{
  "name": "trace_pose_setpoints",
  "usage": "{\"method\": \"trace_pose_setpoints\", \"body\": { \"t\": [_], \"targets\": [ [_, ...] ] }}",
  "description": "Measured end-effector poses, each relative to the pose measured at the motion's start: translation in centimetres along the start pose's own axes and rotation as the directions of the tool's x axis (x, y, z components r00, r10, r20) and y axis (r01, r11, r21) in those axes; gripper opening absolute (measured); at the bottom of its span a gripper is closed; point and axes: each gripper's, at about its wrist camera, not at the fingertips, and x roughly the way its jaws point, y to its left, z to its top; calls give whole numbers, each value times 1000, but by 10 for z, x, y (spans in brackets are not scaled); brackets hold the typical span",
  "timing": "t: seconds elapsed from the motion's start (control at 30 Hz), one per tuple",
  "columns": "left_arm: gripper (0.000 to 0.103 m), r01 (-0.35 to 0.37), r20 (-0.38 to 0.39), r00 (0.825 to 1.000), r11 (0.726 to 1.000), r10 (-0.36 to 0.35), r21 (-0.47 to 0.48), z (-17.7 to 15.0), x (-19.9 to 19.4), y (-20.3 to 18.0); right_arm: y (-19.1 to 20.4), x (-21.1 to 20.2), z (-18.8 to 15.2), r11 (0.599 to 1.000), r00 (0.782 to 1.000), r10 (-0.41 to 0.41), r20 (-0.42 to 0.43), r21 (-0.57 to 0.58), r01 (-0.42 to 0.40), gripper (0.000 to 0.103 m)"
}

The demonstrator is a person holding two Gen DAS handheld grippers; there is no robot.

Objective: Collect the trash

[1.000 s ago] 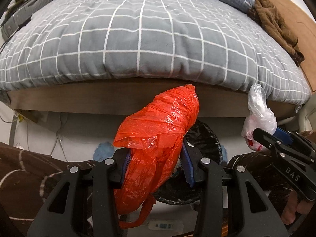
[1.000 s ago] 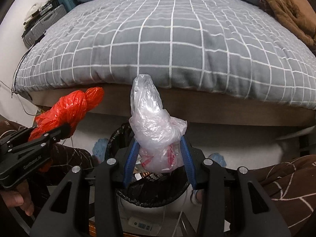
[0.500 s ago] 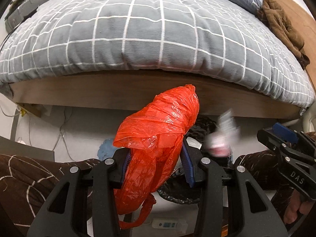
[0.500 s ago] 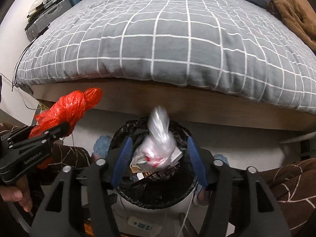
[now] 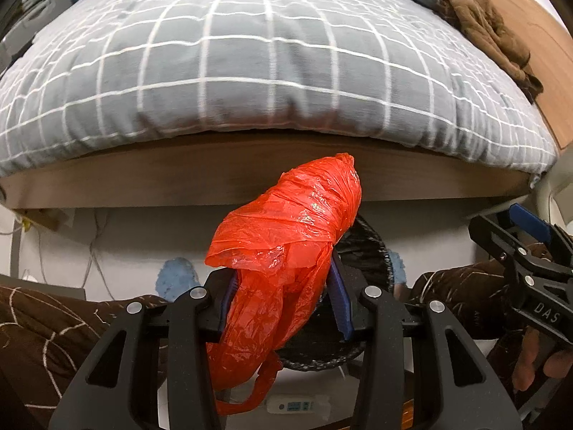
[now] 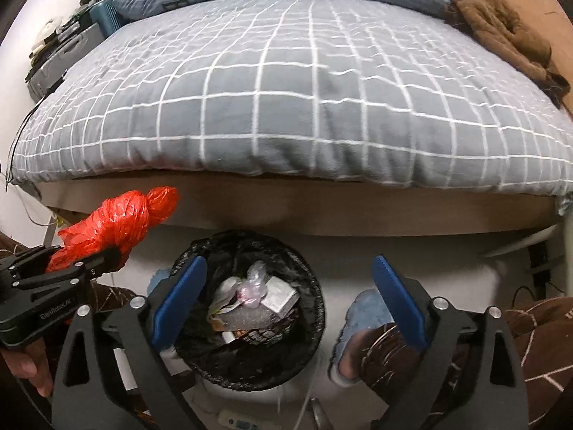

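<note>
Crinkly red plastic bag (image 5: 286,251), lumpy, apparently knotted, gripped by fingers (image 5: 338,295).

Both tools are matte black plastic with a grainy finish. The left gripper (image 5: 286,297) has two broad arms, each pierced by a long triangular cut-out and pinned with round silver screws, ending in ribbed blue pads. The right gripper (image 6: 288,294) is built the same way, its blue pads (image 6: 399,301) long, flat and smooth-edged. Seen from the side, each body carries small white lettering; on the right one "DAS" can be read. The person wears dark brown trousers (image 5: 46,326) with thin white lines crossing them, and fluffy light blue slippers (image 6: 361,311). Bare fingers (image 5: 530,358) show under one handle.
</note>
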Motion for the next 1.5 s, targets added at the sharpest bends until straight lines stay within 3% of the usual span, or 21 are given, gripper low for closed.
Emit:
{"method": "trace_pose_setpoints", "body": {
  "t": [0.27, 0.4, 0.47, 0.67, 0.87, 1.07, 1.5],
  "targets": [
    [42, 24, -1, 1000, 998, -24, 59, 0, 2, -33, -24, -5, -3, 998, 999, -37, 12, 44, 37, 94],
    [50, 14, 11, 1000, 997, -15, 76, -1, 2, -39, -26, -5, -3, 998, 999, -41, 10, 57, 41, 94],
    [62, 5, 21, 1000, 997, -7, 77, 0, 1, -39, -25, -6, -2, 998, 999, -40, 13, 57, 39, 94],
    [83, -37, 94, 995, 997, 30, 70, 7, -13, -33, -21, -10, 3, 998, 998, -42, 37, 46, 40, 94],
    [96, -91, 189, 979, 995, 81, 41, 19, -43, -23, -19, -38, 19, 998, 994, -47, 97, 44, 43, 94],
    [97, -122, 288, 951, 992, 115, 7, 29, -100, -18, -15, -84, 37, 997, 983, -60, 176, 51, 52, 94],
    [97, -99, 379, 920, 995, 99, -21, 13, -195, -20, 4, -176, 35, 998, 954, -59, 294, 23, 55, 95]
  ]
}}
